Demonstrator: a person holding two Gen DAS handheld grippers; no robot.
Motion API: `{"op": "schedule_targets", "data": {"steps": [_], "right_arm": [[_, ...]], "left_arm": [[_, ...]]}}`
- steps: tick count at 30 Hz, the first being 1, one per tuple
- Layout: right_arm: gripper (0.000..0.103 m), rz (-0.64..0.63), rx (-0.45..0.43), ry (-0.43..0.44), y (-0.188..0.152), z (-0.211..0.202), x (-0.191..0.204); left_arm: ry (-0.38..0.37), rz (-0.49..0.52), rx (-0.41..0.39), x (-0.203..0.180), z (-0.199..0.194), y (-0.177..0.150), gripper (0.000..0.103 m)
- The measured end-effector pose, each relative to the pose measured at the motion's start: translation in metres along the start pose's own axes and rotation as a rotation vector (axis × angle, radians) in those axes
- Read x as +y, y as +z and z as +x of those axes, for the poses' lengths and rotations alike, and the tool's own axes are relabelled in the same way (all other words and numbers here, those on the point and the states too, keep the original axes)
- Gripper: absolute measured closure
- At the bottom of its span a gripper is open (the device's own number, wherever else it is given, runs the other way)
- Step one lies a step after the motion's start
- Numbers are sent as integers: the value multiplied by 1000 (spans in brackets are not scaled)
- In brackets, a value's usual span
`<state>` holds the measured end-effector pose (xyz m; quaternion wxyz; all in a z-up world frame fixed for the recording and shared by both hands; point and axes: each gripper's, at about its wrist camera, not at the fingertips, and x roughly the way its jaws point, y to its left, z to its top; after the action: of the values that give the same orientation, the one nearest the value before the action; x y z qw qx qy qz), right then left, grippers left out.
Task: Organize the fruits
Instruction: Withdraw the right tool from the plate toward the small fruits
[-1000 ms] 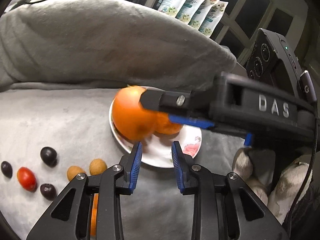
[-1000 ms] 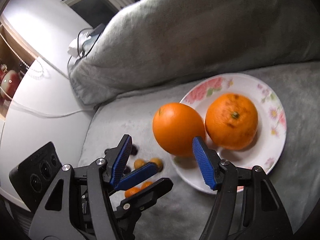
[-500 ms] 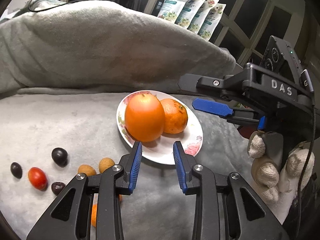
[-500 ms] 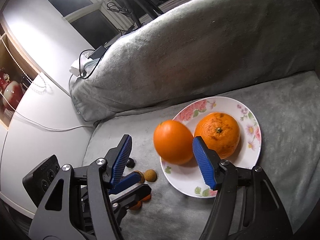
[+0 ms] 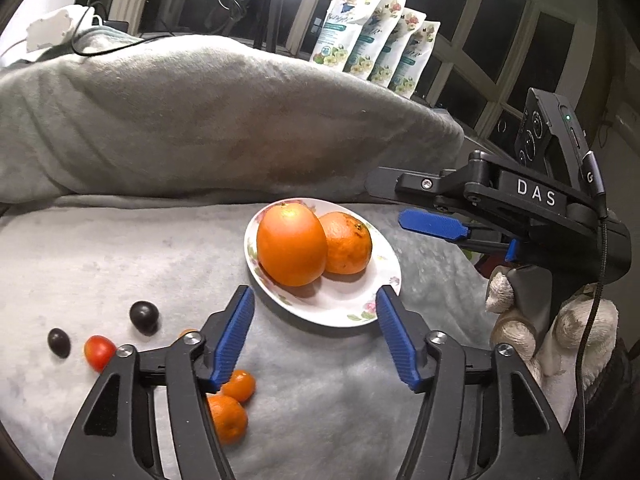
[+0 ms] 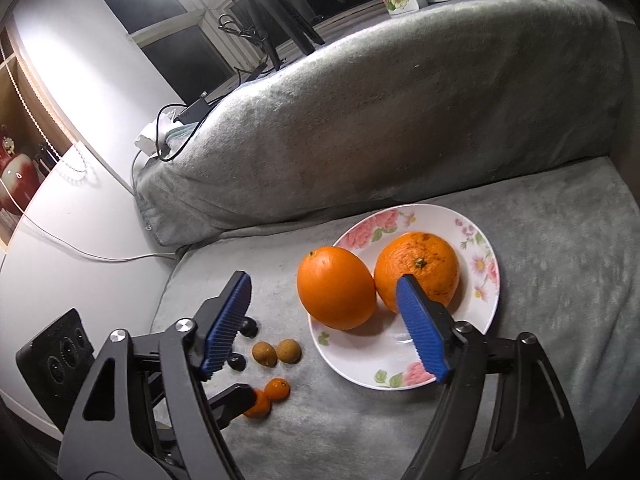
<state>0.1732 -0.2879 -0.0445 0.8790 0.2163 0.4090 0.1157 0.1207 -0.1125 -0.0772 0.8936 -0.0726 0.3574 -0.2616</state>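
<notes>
Spread wider now than half a second ago, left gripper (image 5: 312, 332), jaws parted and empty at lower centre, just short of the floral plate (image 5: 384, 280). Drawn back to the right edge, right gripper (image 6: 324, 324), jaws likewise spread and empty. Mid-frame on the grey blanket (image 5: 120, 252): smooth orange (image 5: 291, 245) touching a rougher orange (image 5: 348, 242), both on the plate. Lower left: two tangerines (image 5: 228, 416), a cherry tomato (image 5: 99, 352), dark grapes (image 5: 144, 316).
</notes>
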Motion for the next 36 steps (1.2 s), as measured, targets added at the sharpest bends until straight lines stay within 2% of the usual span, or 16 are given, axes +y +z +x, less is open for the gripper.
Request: {"op": "schedule_targets", "data": {"steps": [15, 25, 29, 36], "right_arm": [[20, 27, -72, -33, -11, -11, -16], [20, -108, -125, -76, -23, -26, 1], [20, -173, -127, -98, -31, -31, 13], [20, -212, -107, -94, -43, -32, 24]], "left_arm": [[-4, -15, 1, 2, -1, -4, 38], [32, 6, -3, 4, -10, -8, 38], [60, -3, -10, 15, -17, -11, 38], [133, -35, -45, 50, -44, -21, 38]]}}
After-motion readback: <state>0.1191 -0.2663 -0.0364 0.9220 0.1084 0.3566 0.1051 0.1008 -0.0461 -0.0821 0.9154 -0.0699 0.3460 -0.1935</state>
